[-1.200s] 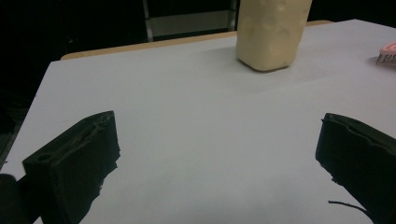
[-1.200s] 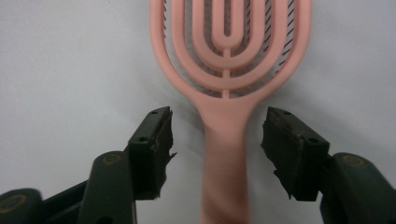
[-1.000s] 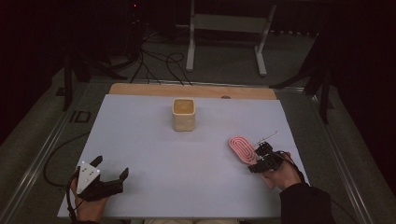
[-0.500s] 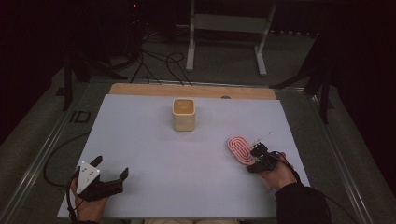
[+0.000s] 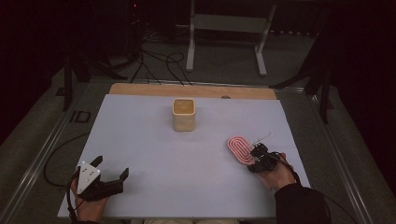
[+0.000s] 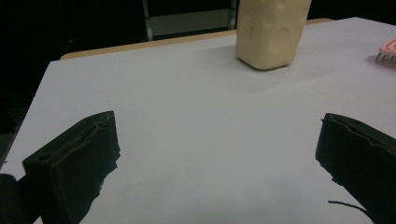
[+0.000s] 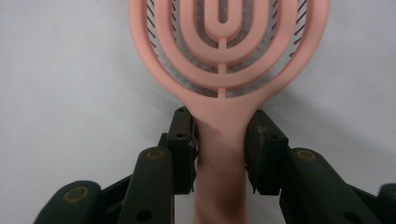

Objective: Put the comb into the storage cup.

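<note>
A pink vented hairbrush (image 5: pixel 239 148) lies at the right of the white table sheet (image 5: pixel 187 154). My right gripper (image 5: pixel 256 157) is shut on its handle; in the right gripper view both jaws press the pink handle (image 7: pixel 220 140) just below the brush head (image 7: pixel 224 46). A cream square cup (image 5: pixel 183 114) stands upright at the middle back, also seen as the cream cup (image 6: pixel 271 32) in the left gripper view. My left gripper (image 5: pixel 112 175) rests at the front left, open, with only bare sheet between its wide jaws. The hairbrush's edge (image 6: pixel 387 51) peeks in at the far right of that view.
A wooden strip (image 5: pixel 191 90) borders the sheet's far edge. A metal stand (image 5: pixel 224 28) and cables (image 5: pixel 159 60) lie on the dark floor beyond the table. Metal rails (image 5: pixel 42 154) run along both table sides.
My right gripper and the hairbrush have shifted slightly left and toward the front. The left gripper has stayed put.
</note>
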### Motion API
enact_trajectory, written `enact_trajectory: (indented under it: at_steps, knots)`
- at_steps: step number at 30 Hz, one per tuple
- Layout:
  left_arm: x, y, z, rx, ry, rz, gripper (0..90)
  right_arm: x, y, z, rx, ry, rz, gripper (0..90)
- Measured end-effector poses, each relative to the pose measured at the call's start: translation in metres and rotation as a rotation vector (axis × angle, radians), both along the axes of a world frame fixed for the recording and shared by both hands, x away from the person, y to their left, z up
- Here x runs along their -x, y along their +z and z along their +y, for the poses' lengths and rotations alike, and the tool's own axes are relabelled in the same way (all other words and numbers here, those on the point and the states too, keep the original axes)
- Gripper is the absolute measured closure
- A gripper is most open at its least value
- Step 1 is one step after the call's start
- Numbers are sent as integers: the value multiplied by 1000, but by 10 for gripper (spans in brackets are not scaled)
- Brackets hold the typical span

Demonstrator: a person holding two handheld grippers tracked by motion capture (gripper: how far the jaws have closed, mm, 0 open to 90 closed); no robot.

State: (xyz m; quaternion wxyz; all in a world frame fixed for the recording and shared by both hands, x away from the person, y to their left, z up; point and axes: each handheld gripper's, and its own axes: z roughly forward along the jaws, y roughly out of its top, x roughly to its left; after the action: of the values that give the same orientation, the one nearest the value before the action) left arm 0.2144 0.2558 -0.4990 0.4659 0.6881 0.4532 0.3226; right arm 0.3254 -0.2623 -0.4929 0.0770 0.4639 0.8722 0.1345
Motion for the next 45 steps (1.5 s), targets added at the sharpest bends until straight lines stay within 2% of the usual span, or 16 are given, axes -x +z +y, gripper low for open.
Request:
enact_trajectory:
  at_steps: [9, 16, 21, 26, 27, 33, 35, 41, 45]
  knots:
    - [0, 0, -1, -1, 0, 1, 0, 3, 0, 2, 13, 2, -22, 679]
    - [-1, -1, 0, -5, 0, 4, 0, 4, 0, -2, -24, -19, -34, 699]
    - [0, -1, -1, -6, 1, 6, 0, 6, -1, -7, -68, -43, -62, 702]
    - [-1, -2, -1, -8, 0, 9, 0, 7, 0, -9, -112, -44, -79, 702]
    - [-1, -2, -2, -13, -3, 10, 0, 8, 2, -8, -136, -41, -95, 702]
    - [-1, -3, -3, -21, -3, 16, 0, 9, 7, -6, -192, -39, -136, 702]
    - [-2, -3, -3, -26, -1, 21, 0, 10, 8, -4, -229, -28, -169, 702]
    - [-2, -3, -4, -30, -3, 24, 0, 11, 12, 5, -248, 5, -235, 701]
    - [-3, -2, -6, -34, -16, 25, 0, 12, 15, 10, -281, 7, -264, 702]
